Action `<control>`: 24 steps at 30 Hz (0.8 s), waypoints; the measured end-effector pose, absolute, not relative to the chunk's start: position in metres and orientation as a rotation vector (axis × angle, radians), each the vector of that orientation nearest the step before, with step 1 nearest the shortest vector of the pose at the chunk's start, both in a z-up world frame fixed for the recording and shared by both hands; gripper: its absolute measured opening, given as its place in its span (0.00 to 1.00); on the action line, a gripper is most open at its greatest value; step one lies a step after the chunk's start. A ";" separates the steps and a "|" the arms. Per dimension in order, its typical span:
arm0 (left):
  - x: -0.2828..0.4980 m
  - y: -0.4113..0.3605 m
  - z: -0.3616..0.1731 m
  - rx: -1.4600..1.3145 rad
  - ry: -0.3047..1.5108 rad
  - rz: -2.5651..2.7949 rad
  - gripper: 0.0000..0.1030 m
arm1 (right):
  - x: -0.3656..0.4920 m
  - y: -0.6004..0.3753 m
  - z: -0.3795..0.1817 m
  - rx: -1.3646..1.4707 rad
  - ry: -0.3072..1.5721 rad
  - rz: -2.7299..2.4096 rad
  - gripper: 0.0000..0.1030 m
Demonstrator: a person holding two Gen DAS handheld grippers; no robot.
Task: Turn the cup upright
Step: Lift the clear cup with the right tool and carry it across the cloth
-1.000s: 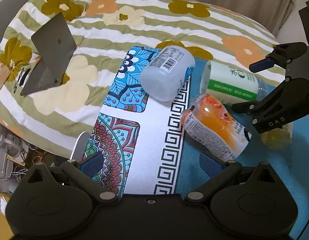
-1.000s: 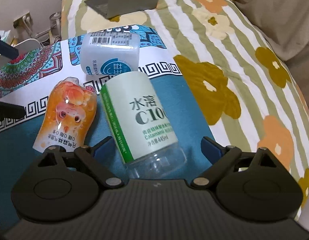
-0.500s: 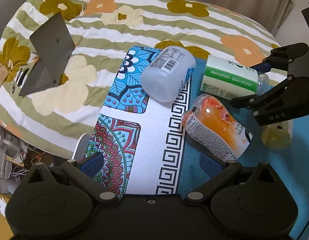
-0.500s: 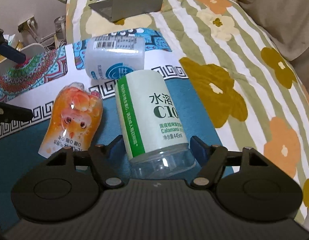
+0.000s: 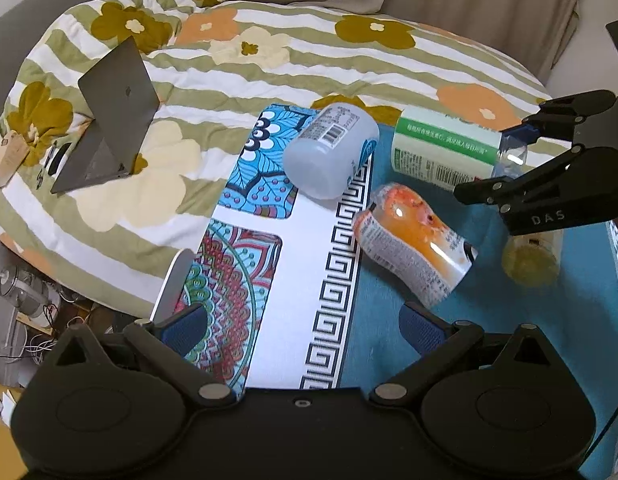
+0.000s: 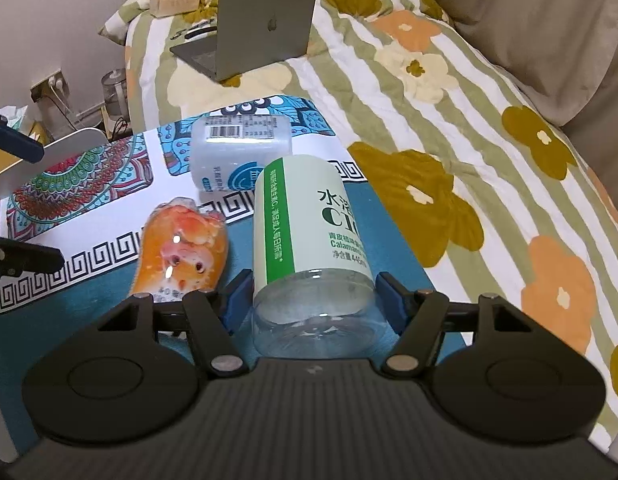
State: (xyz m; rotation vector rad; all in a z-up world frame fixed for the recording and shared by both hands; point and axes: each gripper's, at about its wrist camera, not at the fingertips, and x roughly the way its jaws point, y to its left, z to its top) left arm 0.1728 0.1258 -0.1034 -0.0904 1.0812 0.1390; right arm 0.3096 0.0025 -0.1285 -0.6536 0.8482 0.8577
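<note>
A clear cup with a pale green and white label (image 6: pixel 305 240) lies between my right gripper's blue pads (image 6: pixel 239 300), which are shut on its clear end. In the left wrist view the same cup (image 5: pixel 445 148) is lifted and tilted, held by my right gripper (image 5: pixel 513 156) at the far right. My left gripper (image 5: pixel 305 326) is open and empty above the patterned mat (image 5: pixel 293 280). An orange fish-print cup (image 5: pixel 413 244) and a frosted white cup (image 5: pixel 329 152) lie on their sides on the mat.
A grey laptop (image 5: pixel 109 116) stands half open on the flowered bedspread (image 5: pixel 269 64) at the left. A yellowish cup (image 5: pixel 533 260) sits under the right gripper. The table's left edge (image 5: pixel 169 280) drops to floor clutter.
My right gripper closed on the green-label cup and raised it, tilting its far end upward. My left gripper stayed in place and open.
</note>
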 end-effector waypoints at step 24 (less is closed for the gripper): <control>0.080 0.033 -0.049 -0.050 0.921 0.132 1.00 | 0.155 -0.154 -0.065 -0.278 0.862 0.476 0.79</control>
